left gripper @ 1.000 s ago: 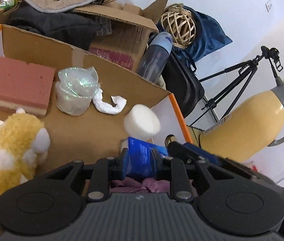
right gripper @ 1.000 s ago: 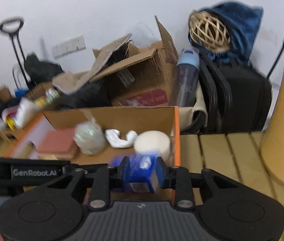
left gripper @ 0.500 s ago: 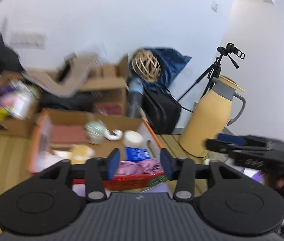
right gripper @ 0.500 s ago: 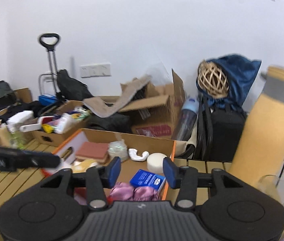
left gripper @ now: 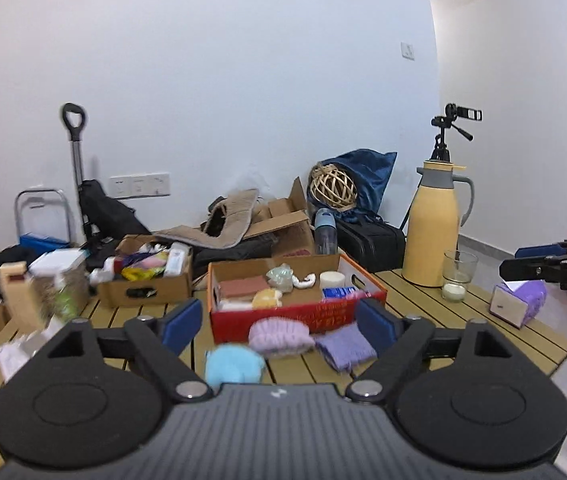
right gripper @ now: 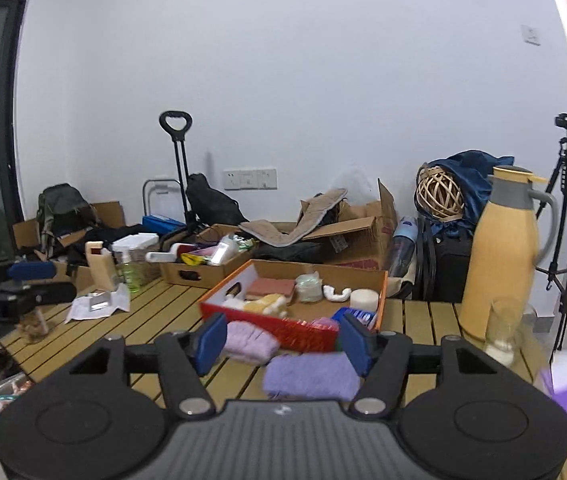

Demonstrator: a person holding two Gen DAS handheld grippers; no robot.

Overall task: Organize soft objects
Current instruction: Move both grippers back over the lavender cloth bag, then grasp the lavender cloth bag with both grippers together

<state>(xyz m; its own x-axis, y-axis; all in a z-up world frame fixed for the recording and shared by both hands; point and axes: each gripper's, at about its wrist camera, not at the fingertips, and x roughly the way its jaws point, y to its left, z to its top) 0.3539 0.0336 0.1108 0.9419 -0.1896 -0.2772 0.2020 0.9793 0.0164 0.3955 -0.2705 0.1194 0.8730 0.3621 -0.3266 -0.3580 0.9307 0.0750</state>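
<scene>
The slatted wooden table (left gripper: 483, 320) carries everything in play. Along its back edge, towards the right corner, stands a tall yellow thermos jug (left gripper: 435, 224), with a drinking glass (left gripper: 457, 274) just beside it. Near the middle of the table sits the open cardboard box with a red front wall (left gripper: 295, 318). Inside it lie a pink sponge block (left gripper: 243, 287), a yellow plush toy (left gripper: 267, 299), a white round puff (left gripper: 332, 279) and a blue packet (left gripper: 339, 292) near the box's right wall. A second, brown cardboard box (left gripper: 145, 284), full of mixed items, stands near the table's left back edge.

On the table, touching the red wall's foot, lies a lilac knitted hat (left gripper: 279, 334). A purple knitted cloth (left gripper: 345, 347) lies just beside it towards the right, and a light blue soft piece (left gripper: 233, 364) lies nearer the front edge, blurred. A purple tissue box (left gripper: 517, 302) rests near the table's right edge.

The left tool (left gripper: 279, 322) is spread wide, its jaws having just been opening, with nothing pinched between them. The right tool (right gripper: 283, 344) is also spread, its jaws having just been opening too, and it grips nothing; the hat and cloth lie on the table beyond its fingers.
</scene>
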